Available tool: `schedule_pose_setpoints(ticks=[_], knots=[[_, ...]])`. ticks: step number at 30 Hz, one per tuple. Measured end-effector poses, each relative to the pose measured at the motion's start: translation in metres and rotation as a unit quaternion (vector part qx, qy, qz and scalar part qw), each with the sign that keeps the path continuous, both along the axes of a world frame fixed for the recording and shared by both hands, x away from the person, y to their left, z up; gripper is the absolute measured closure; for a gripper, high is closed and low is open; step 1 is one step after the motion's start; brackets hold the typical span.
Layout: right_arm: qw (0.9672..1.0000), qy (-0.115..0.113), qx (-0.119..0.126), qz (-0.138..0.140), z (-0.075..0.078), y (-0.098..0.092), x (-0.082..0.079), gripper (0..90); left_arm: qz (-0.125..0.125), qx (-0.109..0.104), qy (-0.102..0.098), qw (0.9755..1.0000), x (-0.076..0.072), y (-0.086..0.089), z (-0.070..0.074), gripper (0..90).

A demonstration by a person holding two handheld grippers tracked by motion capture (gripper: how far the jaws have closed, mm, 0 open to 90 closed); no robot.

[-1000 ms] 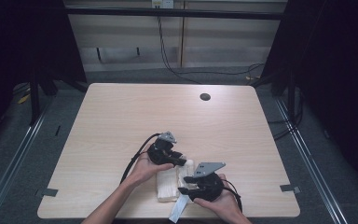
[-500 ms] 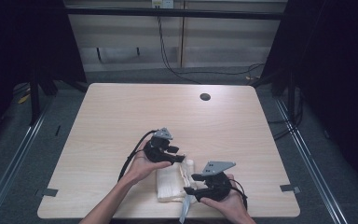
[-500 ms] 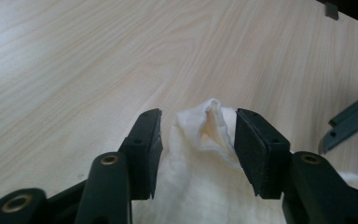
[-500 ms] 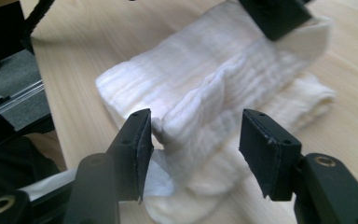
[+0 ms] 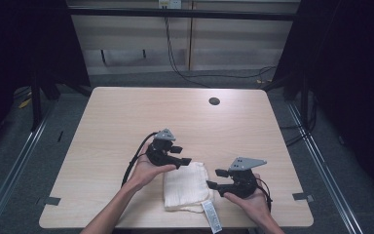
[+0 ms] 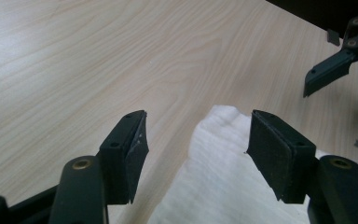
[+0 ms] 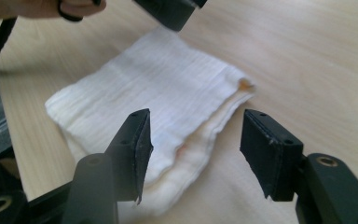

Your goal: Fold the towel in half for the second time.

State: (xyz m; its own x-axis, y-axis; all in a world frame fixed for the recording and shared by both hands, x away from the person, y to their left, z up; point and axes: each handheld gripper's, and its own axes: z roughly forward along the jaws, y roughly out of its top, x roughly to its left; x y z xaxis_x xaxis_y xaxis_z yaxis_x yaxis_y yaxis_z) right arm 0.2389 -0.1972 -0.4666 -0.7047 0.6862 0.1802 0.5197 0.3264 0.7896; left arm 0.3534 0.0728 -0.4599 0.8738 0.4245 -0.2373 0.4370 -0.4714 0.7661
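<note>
Folded white cloth point(image 5: 186, 187) lies flat on the table point(image 5: 126, 117) near its 6 o'clock edge, a label point(image 5: 211, 217) trailing from its near corner. Left gripper point(image 5: 181, 158), at the cloth's 11 o'clock, has just been opening; its jaws are spread and hold nothing. Right gripper point(image 5: 214, 178), at the cloth's 3 o'clock, likewise spread, clear of the cloth.

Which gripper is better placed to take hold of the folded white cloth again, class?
Probably the left gripper: its open jaws hang over a corner of the cloth, cloth showing between them. The right gripper is open too, but sits beside the cloth's edge, slightly off it.
</note>
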Motion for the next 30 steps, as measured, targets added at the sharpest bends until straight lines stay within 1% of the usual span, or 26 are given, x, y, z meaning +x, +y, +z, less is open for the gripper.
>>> schedule_pose_setpoints(ticks=[2,4,5,6,8,9,10,11,13,14,15,18,19,20,21,22,25,26,27,29,30], knots=[[1.0000,-0.004,-0.001,-0.007,0.002,-0.002,0.002,43.5,0.004,0.008,-0.001,1.0000,0.001,0.000,0.001,36.2],[0.9999,-0.007,-0.002,-0.010,0.002,-0.003,0.002,43.5,0.003,0.009,-0.003,0.9999,0.000,0.001,0.003,35.3],[0.9999,-0.009,-0.006,-0.013,0.003,-0.003,0.002,43.5,0.006,0.017,-0.004,0.9998,-0.001,0.001,0.004,35.9],[0.9998,-0.011,-0.006,-0.013,0.003,-0.003,0.002,43.5,0.008,0.024,-0.009,0.9996,-0.002,0.001,0.004,36.5],[0.9997,-0.017,-0.009,-0.016,0.005,-0.004,0.001,43.2,-0.001,0.028,-0.008,0.9996,-0.006,0.002,0.007,36.4],[0.9997,-0.019,-0.009,-0.016,0.005,-0.006,0.000,43.1,0.000,0.028,-0.011,0.9996,-0.007,0.003,0.008,36.0],[0.9996,-0.021,-0.009,-0.018,0.006,-0.006,-0.001,42.9,0.001,0.039,-0.015,0.9991,-0.011,0.007,0.011,35.1],[0.9994,-0.024,-0.010,-0.021,0.007,-0.009,-0.003,42.8,0.002,0.041,-0.018,0.9990,-0.013,0.009,0.012,33.4],[0.9993,-0.026,-0.009,-0.027,0.008,-0.014,-0.006,42.7,0.008,0.044,-0.022,0.9987,-0.018,0.017,0.015,33.4],[0.9992,-0.027,-0.009,-0.029,0.008,-0.016,-0.008,42.6,0.013,0.044,-0.027,0.9986,-0.021,0.023,0.017,32.4],[0.9990,-0.029,-0.007,-0.034,0.009,-0.020,-0.010,42.5,0.015,0.042,-0.027,0.9986,-0.024,0.029,0.018,30.7],[0.9985,-0.027,-0.003,-0.047,0.009,-0.031,-0.013,42.0,0.041,0.046,-0.027,0.9978,-0.029,0.043,0.022,31.9],[0.9985,-0.023,0.002,-0.049,0.008,-0.034,-0.013,41.5,0.043,0.047,-0.028,0.9975,-0.031,0.048,0.024,32.2],[0.9985,-0.022,0.000,-0.050,0.009,-0.037,-0.013,40.7,0.043,0.048,-0.031,0.9974,-0.032,0.052,0.025,32.2],[0.9981,-0.026,-0.003,-0.056,0.009,-0.040,-0.014,40.0,0.045,0.047,-0.036,0.9972,-0.034,0.055,0.025,31.9],[0.9978,-0.028,-0.001,-0.060,0.010,-0.042,-0.014,40.0,0.052,0.047,-0.041,0.9967,-0.036,0.061,0.026,31.3],[0.9970,-0.033,0.005,-0.070,0.011,-0.051,-0.015,38.8,0.059,0.041,-0.036,0.9967,-0.040,0.073,0.026,27.9],[0.9969,-0.033,0.006,-0.072,0.011,-0.054,-0.014,38.7,0.062,0.048,-0.037,0.9962,-0.042,0.076,0.025,27.2],[0.9966,-0.032,0.003,-0.076,0.011,-0.058,-0.014,38.7,0.069,0.053,-0.043,0.9953,-0.044,0.079,0.025,25.9],[0.9960,-0.030,0.002,-0.084,0.010,-0.062,-0.014,37.9,0.090,0.063,-0.069,0.9915,-0.049,0.085,0.023,26.8],[0.9961,-0.026,0.005,-0.085,0.009,-0.064,-0.013,37.7,0.092,0.066,-0.070,0.9910,-0.051,0.088,0.022,25.6]])
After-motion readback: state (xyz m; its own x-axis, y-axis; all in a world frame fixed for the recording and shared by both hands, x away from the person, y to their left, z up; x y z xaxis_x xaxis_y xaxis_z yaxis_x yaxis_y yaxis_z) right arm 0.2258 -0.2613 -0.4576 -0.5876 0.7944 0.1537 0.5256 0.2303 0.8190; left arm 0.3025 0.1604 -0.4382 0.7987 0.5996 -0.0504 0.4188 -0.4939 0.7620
